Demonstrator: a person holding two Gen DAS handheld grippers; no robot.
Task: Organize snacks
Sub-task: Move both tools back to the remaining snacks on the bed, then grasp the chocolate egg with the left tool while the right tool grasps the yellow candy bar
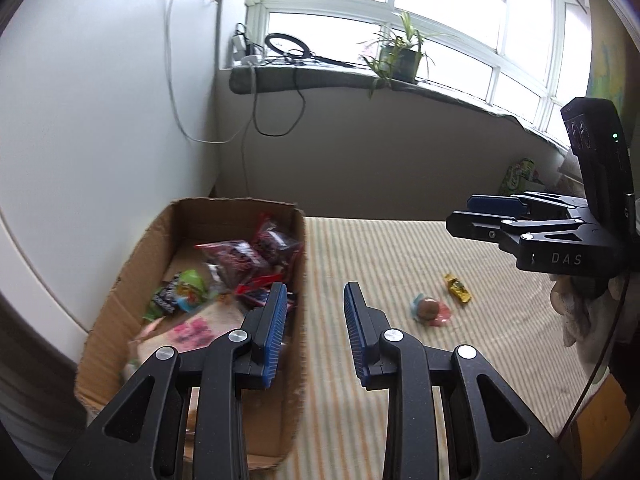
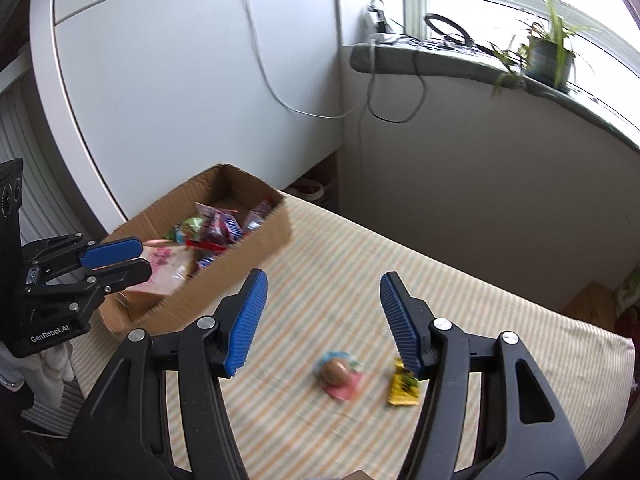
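A cardboard box [image 1: 236,206] [image 2: 260,248] with several wrapped snacks stands at the left of the striped cloth [image 1: 400,256] [image 2: 360,276]. Two snacks lie loose on the cloth: a round brown candy in a blue and pink wrapper [image 1: 430,309] [image 2: 338,374] and a yellow packet [image 1: 458,289] [image 2: 403,391] beside it. My left gripper [image 1: 315,292] [image 2: 143,257] hovers over the box's right wall, open, nothing between its pads. My right gripper [image 2: 324,280] [image 1: 463,211] hangs open above the two loose snacks and holds nothing.
A white cupboard [image 2: 180,80] stands behind the box. The window sill [image 1: 320,76] bears a potted plant [image 1: 400,56], a ring light and cables that hang down the wall. A green packet [image 1: 518,176] lies beyond the cloth's far right corner.
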